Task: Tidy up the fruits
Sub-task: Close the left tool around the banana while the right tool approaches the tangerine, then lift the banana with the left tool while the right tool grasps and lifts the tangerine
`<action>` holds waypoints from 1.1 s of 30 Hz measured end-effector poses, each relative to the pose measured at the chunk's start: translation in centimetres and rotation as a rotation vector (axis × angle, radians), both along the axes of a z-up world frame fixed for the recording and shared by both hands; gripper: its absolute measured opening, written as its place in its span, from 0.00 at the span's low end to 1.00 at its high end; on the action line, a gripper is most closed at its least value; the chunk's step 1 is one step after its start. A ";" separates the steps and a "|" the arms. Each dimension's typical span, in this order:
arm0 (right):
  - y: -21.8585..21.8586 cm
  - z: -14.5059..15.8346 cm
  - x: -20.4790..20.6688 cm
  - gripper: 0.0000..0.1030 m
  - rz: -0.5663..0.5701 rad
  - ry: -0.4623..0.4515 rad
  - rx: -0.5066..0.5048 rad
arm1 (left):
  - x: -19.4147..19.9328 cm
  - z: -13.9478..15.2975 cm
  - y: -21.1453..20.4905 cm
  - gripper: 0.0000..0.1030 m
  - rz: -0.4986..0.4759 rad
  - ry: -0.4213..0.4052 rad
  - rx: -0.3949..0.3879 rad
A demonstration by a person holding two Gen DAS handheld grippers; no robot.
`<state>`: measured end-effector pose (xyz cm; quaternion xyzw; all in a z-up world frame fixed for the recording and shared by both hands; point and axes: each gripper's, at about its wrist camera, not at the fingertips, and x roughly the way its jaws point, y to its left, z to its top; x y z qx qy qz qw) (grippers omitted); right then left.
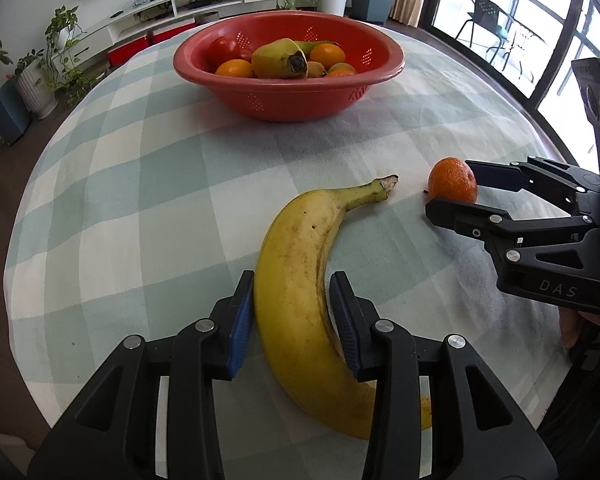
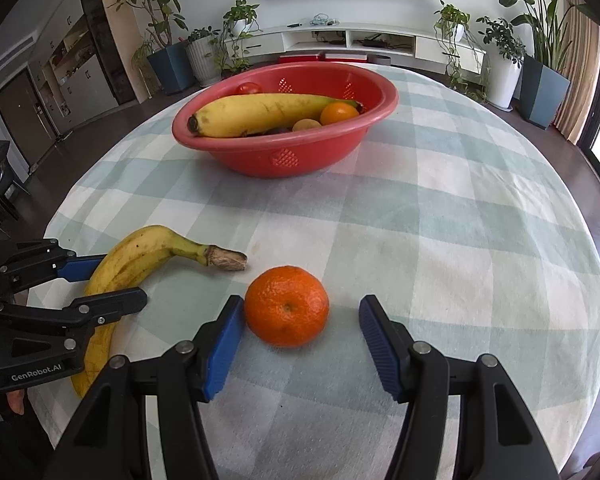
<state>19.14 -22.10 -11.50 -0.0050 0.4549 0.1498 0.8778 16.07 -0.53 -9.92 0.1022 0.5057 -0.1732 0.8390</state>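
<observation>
A loose yellow banana (image 1: 300,240) (image 2: 140,252) lies on the checked tablecloth, its stem toward the red basket. My left gripper (image 1: 292,280) (image 2: 120,280) is shut on its middle, a blue pad against each side. To its right a loose orange (image 1: 452,178) (image 2: 286,306) rests on the cloth. My right gripper (image 2: 300,304) (image 1: 450,188) straddles it with the jaws open: the left pad is close beside the fruit and the right pad stands well clear. The red basket (image 1: 284,84) (image 2: 276,156) at the far side holds another banana, oranges and a tomato.
The table (image 2: 460,220) is round, and its cloth edge curves away on both sides. Bare cloth lies between the loose fruit and the basket. Beyond the table are potted plants (image 2: 204,52), a white TV shelf (image 2: 360,40) and a window with a chair (image 1: 488,20) outside.
</observation>
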 end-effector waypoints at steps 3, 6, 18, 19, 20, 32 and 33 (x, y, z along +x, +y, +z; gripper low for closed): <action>0.0 -0.1 -0.1 0.61 0.001 -0.007 0.001 | 0.3 0.0 -0.3 0.31 -0.021 -0.007 0.022; -0.1 -0.1 -0.1 0.59 0.000 -0.014 0.005 | 0.2 0.0 -0.4 0.30 -0.035 -0.012 0.031; -0.4 0.0 0.1 0.44 0.005 -0.022 0.055 | -1.0 1.0 1.7 0.29 0.026 -0.024 -0.101; -0.3 0.0 0.1 0.42 0.007 -0.022 0.058 | -1.1 1.2 1.8 0.29 0.028 -0.024 -0.108; -0.3 0.0 0.1 0.42 0.007 -0.023 0.057 | -1.1 1.3 1.9 0.29 0.032 -0.029 -0.113; -0.4 0.2 -0.3 0.40 -0.001 -0.028 0.073 | -1.9 1.7 2.8 0.29 0.044 -0.046 -0.169; -0.4 0.2 -0.3 0.40 -0.004 -0.030 0.073 | -2.0 1.7 2.7 0.29 0.042 -0.052 -0.163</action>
